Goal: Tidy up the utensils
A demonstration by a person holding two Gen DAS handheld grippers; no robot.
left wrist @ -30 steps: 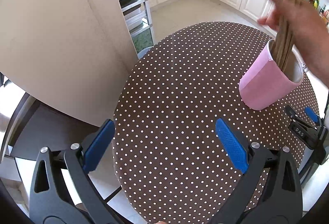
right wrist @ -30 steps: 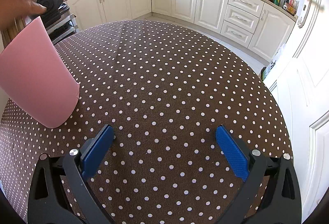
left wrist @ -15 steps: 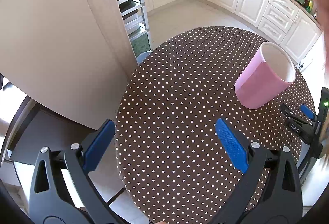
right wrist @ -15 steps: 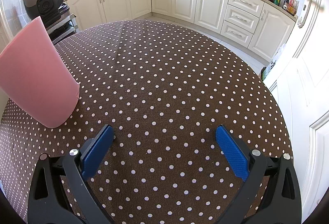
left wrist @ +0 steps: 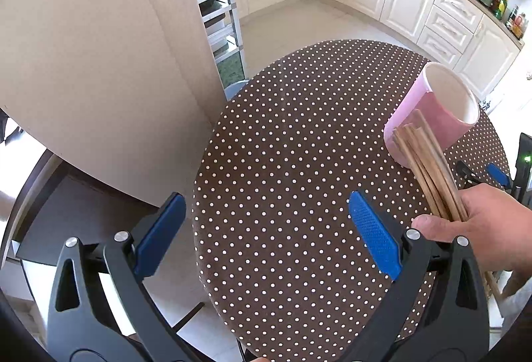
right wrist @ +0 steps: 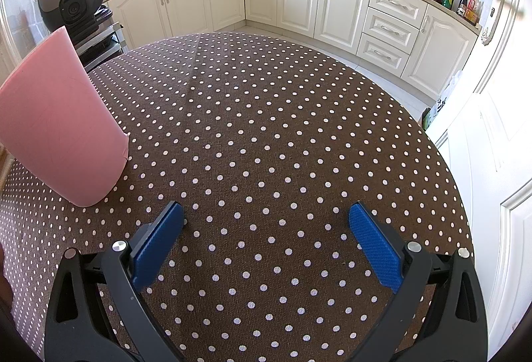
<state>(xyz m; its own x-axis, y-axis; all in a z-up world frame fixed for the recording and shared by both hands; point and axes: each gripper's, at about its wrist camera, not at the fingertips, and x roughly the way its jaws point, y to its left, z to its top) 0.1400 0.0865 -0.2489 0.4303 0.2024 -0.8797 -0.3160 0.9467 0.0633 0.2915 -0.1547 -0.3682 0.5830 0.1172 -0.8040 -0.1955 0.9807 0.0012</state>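
Left gripper: we held its fingers wide apart with nothing between them, low over the near edge of the counter.
Right gripper: we held its fingers wide as well, empty, low over the dotted cloth.
Chopsticks: a bundle of wooden sticks sat in a bare hand at the right of the left view, tips fanned out and pointing toward the cup; they did not show in the right view.
Pink cup: it stood upright on the counter beyond the sticks, mouth open and apparently empty; in the right view it stood just left of the left finger.
Step in hand: we judged the sticks were about to be laid on the cloth so that we could pick them up with the grippers.
Doing it well: we thought a grasp near mid-length, fingers closing across the stick, would serve best, then tipping it upright before lowering it into the cup.
Risk: we feared the tall light cup might tip if a stick struck its rim sideways.
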